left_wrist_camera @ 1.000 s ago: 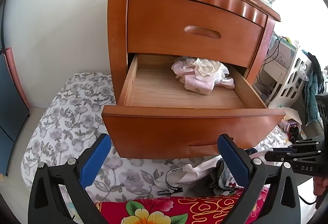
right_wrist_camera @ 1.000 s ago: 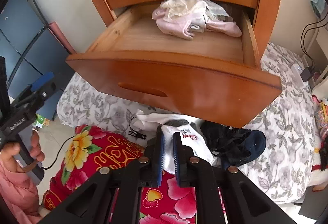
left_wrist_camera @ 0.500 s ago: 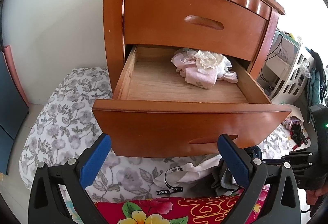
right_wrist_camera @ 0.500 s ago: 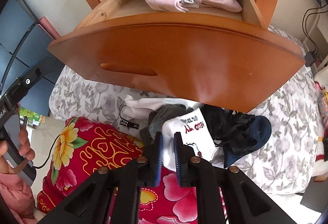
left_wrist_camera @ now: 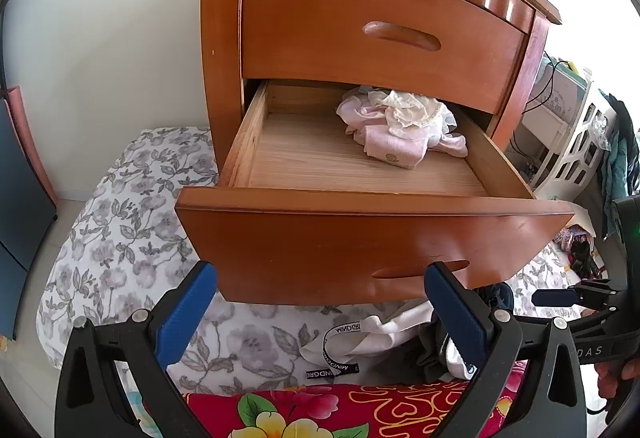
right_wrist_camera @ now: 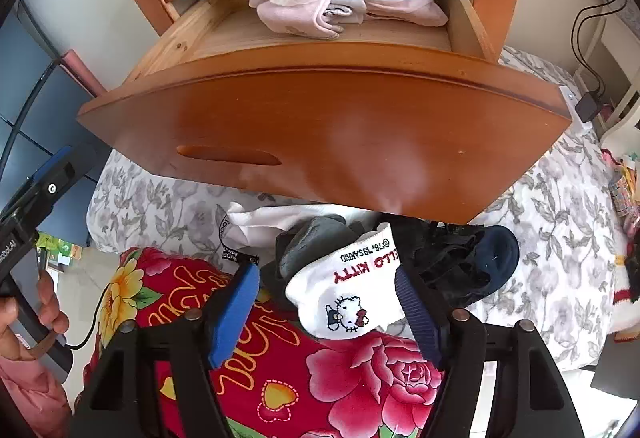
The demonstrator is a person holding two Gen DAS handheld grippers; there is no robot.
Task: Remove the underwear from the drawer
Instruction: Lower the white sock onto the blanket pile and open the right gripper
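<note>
the right gripper point(right_wrist_camera: 326, 292) points steeply down over a pile of clothes, its jaws opening, blue pads spread apart. a white hello kitty garment point(right_wrist_camera: 348, 288) lies between the pads; neither pad presses on it, and it rests on the pile rather than hanging from the claw. just beyond it, away from the claw, sit a grey garment point(right_wrist_camera: 310, 242) and, off to the right pad's side, a dark navy and black bundle point(right_wrist_camera: 472, 258). a white garment with a black waistband point(right_wrist_camera: 256, 222) lies beyond the left pad. under the claw is a red floral blanket point(right_wrist_camera: 360, 378), and further out a grey floral sheet point(right_wrist_camera: 560, 238).

above and beyond the pile, the open drawer point(right_wrist_camera: 320, 125) juts out, and in its back right part lies the remaining underwear point(right_wrist_camera: 336, 1), a pink and cream heap.

the left gripper point(left_wrist_camera: 320, 302) hangs open and empty, pads wide apart, in front of the drawer's curved front point(left_wrist_camera: 360, 246). the heap of underwear point(left_wrist_camera: 400, 125) is up beyond it, toward the right pad's side. a hand point(right_wrist_camera: 36, 314) holds that gripper's handle.
</note>
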